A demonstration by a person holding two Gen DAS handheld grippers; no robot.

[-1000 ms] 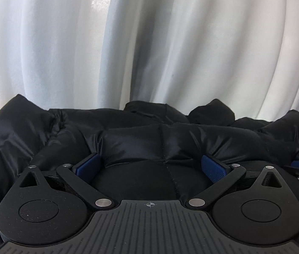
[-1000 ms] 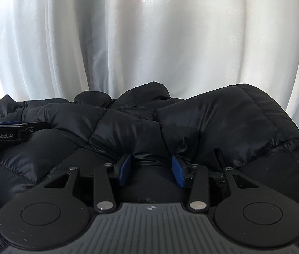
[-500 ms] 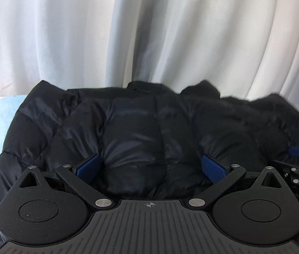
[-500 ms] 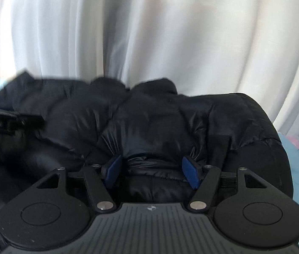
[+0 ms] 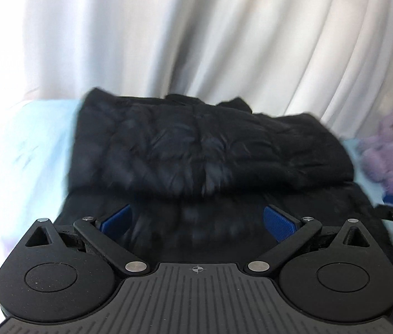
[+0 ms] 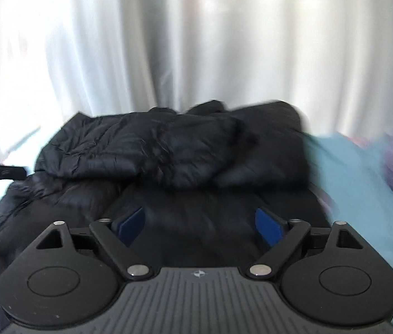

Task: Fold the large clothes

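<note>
White curtains (image 5: 224,41) behind; both tools, left tool (image 5: 196,222) and right tool (image 6: 199,224), gape empty above black jacket (image 5: 210,150).

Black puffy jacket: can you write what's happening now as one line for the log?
step: fold | black jacket: folded over itself on blue sheet | left tool: open, empty | right tool: open, empty

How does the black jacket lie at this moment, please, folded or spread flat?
Folded: the jacket has a puffy upper layer doubled over a lower one, with the fold edge across its near side.
</note>
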